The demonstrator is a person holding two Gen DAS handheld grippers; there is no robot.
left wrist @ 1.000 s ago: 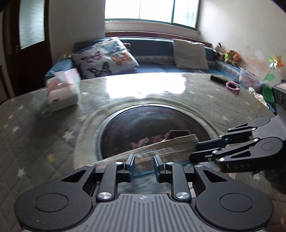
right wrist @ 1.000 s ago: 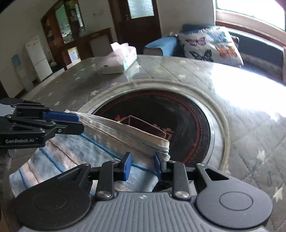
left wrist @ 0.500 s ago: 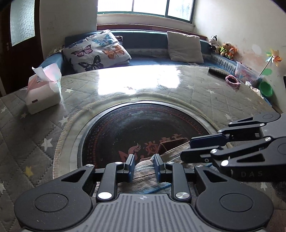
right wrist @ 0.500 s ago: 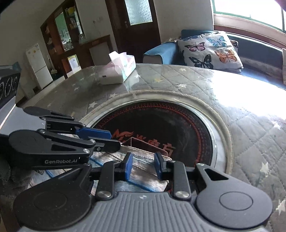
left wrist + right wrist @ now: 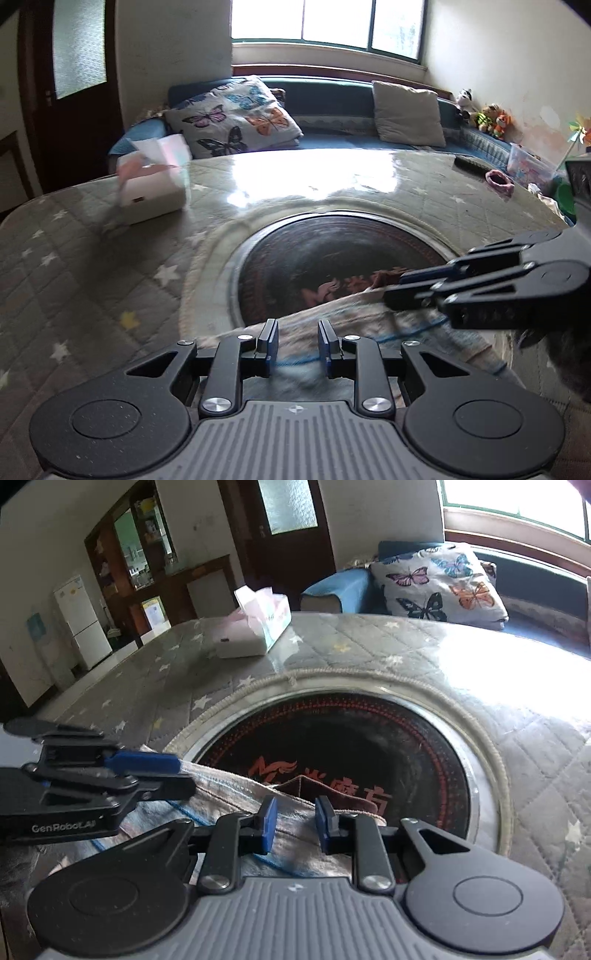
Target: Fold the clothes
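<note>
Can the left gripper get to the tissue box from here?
Probably yes. The left gripper is open over the striped cloth, and the tissue box sits on open quilted table with nothing between.

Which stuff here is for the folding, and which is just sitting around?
For the folding:
- striped cloth
- left gripper, jaws apart
- right gripper, jaws apart

Just sitting around:
- tissue box
- butterfly pillow
- pink hair tie
- round black hotplate

pale garment (image 5: 373,325) (image 5: 236,794) with thin blue stripes, lying bunched at the dark round inset's near rim; apparently folded, edges blurred.
</note>
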